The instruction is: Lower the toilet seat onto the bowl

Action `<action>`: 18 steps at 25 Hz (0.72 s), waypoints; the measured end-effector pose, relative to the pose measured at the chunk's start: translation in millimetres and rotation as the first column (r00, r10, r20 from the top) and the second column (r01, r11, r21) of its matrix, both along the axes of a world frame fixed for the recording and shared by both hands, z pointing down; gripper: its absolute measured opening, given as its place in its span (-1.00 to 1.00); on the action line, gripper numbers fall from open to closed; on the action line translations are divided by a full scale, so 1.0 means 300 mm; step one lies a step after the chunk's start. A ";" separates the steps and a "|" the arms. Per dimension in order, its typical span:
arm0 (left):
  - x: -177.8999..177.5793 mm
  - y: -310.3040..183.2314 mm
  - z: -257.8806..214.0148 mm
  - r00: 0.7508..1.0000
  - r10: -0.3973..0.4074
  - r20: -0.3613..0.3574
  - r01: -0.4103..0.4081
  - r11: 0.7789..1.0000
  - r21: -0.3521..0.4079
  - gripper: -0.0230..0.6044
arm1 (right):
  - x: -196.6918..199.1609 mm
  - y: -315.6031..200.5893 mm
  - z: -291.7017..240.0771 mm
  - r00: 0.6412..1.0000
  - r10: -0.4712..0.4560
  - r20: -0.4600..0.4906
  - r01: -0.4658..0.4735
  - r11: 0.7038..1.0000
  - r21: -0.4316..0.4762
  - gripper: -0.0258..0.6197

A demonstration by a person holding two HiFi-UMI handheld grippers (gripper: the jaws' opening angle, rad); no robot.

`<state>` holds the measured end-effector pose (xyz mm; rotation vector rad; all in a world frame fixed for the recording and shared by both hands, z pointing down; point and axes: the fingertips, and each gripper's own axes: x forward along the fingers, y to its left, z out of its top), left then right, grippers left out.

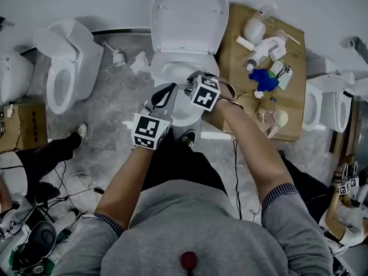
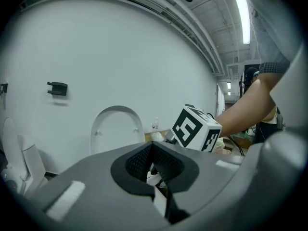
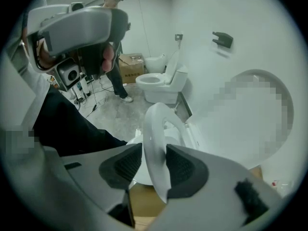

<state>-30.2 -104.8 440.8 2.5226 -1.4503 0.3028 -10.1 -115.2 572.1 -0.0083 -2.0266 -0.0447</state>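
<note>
Looking down, head view: we hold right gripper [image 1: 194, 79] at front of bowl [image 1: 167, 68]. Lid [image 1: 187, 16] upright against wall. Left gripper [image 1: 167, 94] just beside, spare. Cardboard [image 1: 290, 105] with bottles right of bowl, clear of seat's path.

Left gripper view: jaws together, empty.

Right gripper view: jaws clamped on rim of toilet seat [image 3: 156, 138], which is tilted partway above bowl. Edge grip lets us steer descent, we judge. No obstacle visible on bowl.
</note>
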 end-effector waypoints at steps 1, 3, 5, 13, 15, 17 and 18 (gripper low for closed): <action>0.004 0.002 0.007 1.000 -0.001 -0.001 0.001 1.000 -0.002 -0.91 | 0.001 0.008 0.008 1.000 -0.002 0.000 0.002 1.000 0.002 -0.39; 0.013 0.007 0.023 1.000 0.004 -0.006 -0.004 1.000 -0.007 -0.91 | 0.003 0.027 0.026 1.000 -0.005 -0.004 0.005 1.000 0.000 -0.39; 0.019 0.013 0.042 1.000 0.015 -0.014 -0.016 1.000 -0.014 -0.91 | 0.006 0.047 0.045 1.000 -0.004 -0.012 0.004 1.000 0.002 -0.39; -0.015 0.046 0.200 0.998 0.040 -0.040 -0.042 0.996 -0.074 -0.91 | 0.000 0.127 0.138 1.000 0.015 -0.023 -0.015 1.000 0.001 -0.38; -0.021 0.060 0.239 0.998 0.041 -0.049 -0.045 0.995 -0.086 -0.91 | 0.003 0.153 0.162 0.999 0.010 -0.032 -0.010 1.000 -0.004 -0.37; -0.021 0.076 0.273 0.997 0.043 -0.063 -0.049 0.994 -0.097 -0.91 | 0.013 0.180 0.187 0.999 0.011 -0.043 -0.011 1.000 -0.008 -0.36; -0.023 0.086 0.290 0.997 0.044 -0.067 -0.051 0.993 -0.104 -0.91 | 0.017 0.194 0.198 0.999 0.013 -0.048 -0.013 1.000 -0.008 -0.36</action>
